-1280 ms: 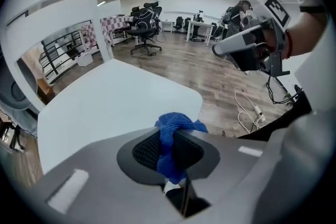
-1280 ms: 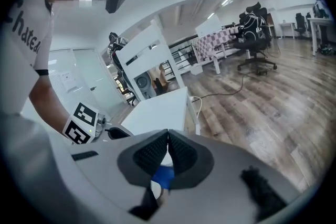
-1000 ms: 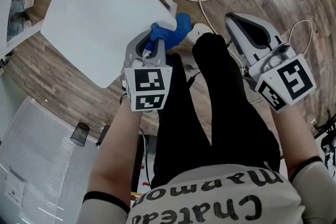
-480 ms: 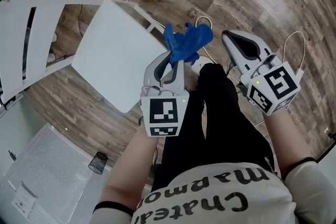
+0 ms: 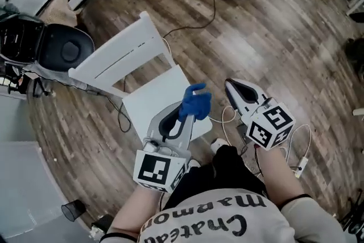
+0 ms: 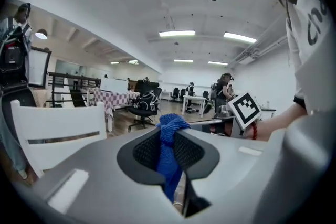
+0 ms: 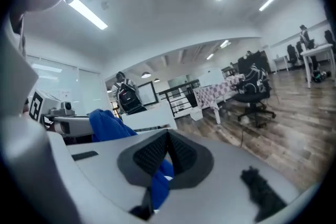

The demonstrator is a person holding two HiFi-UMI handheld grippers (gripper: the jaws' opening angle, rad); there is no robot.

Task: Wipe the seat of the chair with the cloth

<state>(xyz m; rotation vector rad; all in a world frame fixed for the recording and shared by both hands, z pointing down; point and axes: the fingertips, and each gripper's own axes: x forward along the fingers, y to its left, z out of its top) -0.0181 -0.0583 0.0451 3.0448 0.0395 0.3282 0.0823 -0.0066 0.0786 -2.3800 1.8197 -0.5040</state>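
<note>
Centre frame, over wood floor (image 5: pixel 273 37), your left gripper (image 5: pixel 185 118) clamps the blue cloth (image 5: pixel 195 102) above the white chair seat (image 5: pixel 151 108); your right gripper (image 5: pixel 232 87) sits closed; only gripper views show ceiling lights (image 6: pixel 177 33).

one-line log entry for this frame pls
left gripper: shut on blue cloth, held up over chair seat edge | right gripper: jaws together, off the seat | wipe contact: none seen

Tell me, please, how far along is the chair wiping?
Done: the left gripper is shut on the cloth. In hand: the cloth looks lifted above the chair seat, not pressed on it. Left: the seat shows no marks, so whether wiping is finished cannot be told. The right gripper is shut and empty.
</note>
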